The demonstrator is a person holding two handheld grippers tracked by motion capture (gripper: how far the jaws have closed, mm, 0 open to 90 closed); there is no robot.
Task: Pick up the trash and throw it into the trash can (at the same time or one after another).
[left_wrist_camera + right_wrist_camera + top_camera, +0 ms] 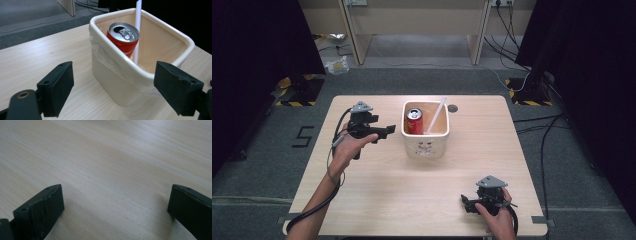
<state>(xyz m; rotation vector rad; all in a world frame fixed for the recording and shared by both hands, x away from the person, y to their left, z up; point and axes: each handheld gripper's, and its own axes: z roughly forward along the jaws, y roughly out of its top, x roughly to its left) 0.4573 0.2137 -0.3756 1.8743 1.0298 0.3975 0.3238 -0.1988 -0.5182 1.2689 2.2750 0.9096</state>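
Right at the lens, the left gripper [113,92] spreads its two black jaws wide with nothing between them, and just beyond them stands the bin [120,75]. It is a cream, square tub with a thin clear liner folded over its rim, and it sits on the table [37,55] a little beyond the middle, as the high view shows. Inside the bin, a red can [123,38] leans against the near wall, top up, its tab opening visible. Beside the can, a white straw [137,30] stands tilted, poking up past the rim.

From above, the left gripper [382,131] hovers just left of the bin [425,145], jaws pointing toward it and apart from it; no contact. The can [414,120] lies in the left half of the tub, and the straw [435,116] slants across to the far right corner.

Further out, the right gripper [468,202] rests low near the front right edge of the table [412,200], well apart from the bin. Its own view shows the jaws gaping wide over bare wood, holding nothing.
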